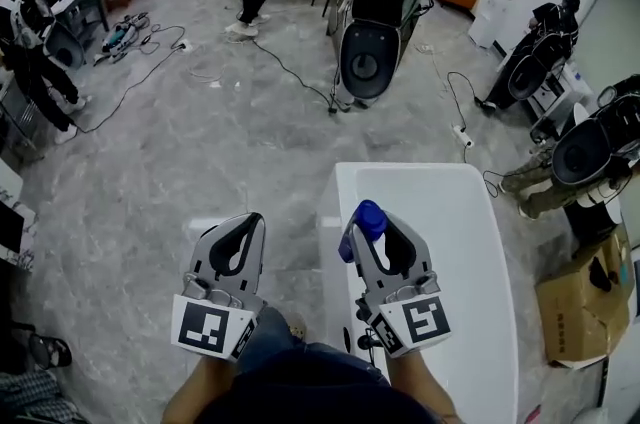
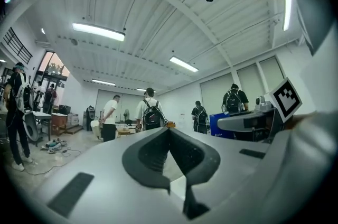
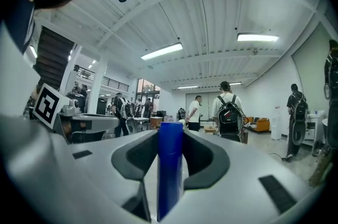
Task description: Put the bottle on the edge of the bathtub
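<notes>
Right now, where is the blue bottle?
In the head view, the blue bottle sits low, just right of centre, clamped in the right gripper over the left side of the white bathtub.

**tubwatcher:** What's everything made of here? The bathtub (image 1: pixel 470 242) looks like smooth white gloss to me, acrylic or enamel, I can't tell which.

**gripnerd:** Agreed, it has a shiny, even skin. The bottle (image 3: pixel 170 175) is blue plastic with a smooth, slightly satin look. Both the left hand-held gripper (image 2: pixel 169 133) and the right hand-held gripper (image 1: pixel 378 237) have matt grey plastic shells, and the black pads (image 2: pixel 148 157) look dull and rubbery with a fine grain.

**tubwatcher:** And the floor (image 1: pixel 200 142)?

**gripnerd:** Grey mottled stone or tile, polished enough to give a soft sheen. The cardboard box (image 1: pixel 585 307) is plain brown, matt and a bit crumpled. The jeans (image 1: pixel 270 337) are blue denim cloth.
</notes>
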Demonstrator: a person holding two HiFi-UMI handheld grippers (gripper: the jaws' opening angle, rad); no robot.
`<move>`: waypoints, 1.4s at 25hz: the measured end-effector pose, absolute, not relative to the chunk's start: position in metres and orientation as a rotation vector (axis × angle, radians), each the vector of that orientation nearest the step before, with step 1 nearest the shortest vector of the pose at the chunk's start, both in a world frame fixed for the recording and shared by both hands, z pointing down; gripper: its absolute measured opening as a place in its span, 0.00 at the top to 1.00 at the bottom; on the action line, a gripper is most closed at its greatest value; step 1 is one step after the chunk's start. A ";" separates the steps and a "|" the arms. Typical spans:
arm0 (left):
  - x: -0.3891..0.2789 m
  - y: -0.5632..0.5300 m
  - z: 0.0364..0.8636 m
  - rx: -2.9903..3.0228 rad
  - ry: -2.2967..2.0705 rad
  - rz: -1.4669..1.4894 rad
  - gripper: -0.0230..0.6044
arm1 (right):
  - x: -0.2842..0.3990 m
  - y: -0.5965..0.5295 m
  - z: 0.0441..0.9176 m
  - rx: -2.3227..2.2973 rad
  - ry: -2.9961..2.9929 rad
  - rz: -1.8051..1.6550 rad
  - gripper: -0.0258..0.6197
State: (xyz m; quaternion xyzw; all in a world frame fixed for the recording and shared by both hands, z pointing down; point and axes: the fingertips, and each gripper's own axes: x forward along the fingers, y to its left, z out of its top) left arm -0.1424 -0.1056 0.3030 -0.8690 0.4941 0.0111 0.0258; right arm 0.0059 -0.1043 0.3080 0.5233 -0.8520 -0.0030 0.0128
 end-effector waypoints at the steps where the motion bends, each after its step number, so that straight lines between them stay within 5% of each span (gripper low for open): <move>1: -0.139 -0.114 0.305 -2.703 1.507 0.031 0.92 | 0.010 -0.109 0.311 1.652 -2.639 -0.001 0.72; 22: 0.039 -0.343 0.338 -3.137 0.419 -0.049 0.92 | 0.119 -0.276 0.355 2.298 -2.012 0.160 0.72; 35: 0.100 -0.376 0.394 -3.226 -0.137 -0.234 0.92 | 0.148 -0.280 0.425 2.540 -1.568 0.431 0.72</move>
